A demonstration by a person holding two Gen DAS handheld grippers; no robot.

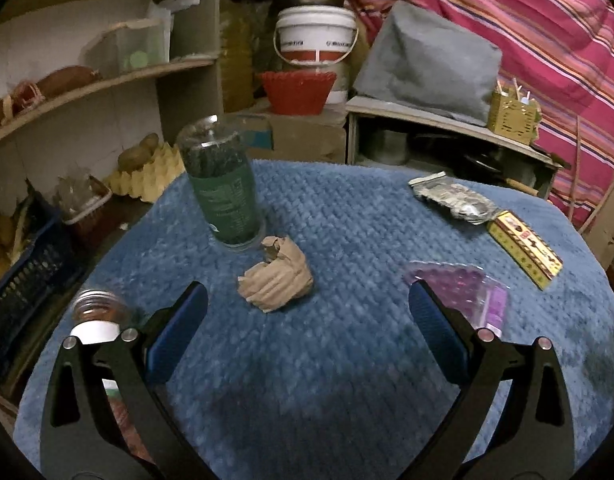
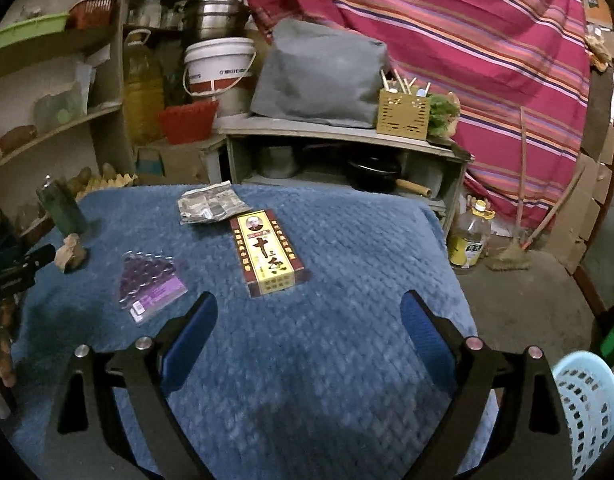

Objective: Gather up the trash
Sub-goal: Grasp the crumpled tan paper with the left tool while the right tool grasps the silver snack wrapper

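On the blue cloth (image 2: 347, 240): one crumpled paper ball (image 1: 277, 280), one green bottle (image 1: 223, 188), one purple blister pack (image 2: 151, 284), one foil wrapper (image 2: 211, 202), one yellow box (image 2: 269, 252). At left edge, one small jar (image 1: 97, 314). One pale-blue basket (image 2: 587, 408) off right corner.

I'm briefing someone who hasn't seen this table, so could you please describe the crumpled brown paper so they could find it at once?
Start at the blue textured cloth covering the table, then find the upright green bottle near its left side. The crumpled brown paper lies just in front of the bottle's base. It is the only tan, wadded lump; the other litter is flat packaging.
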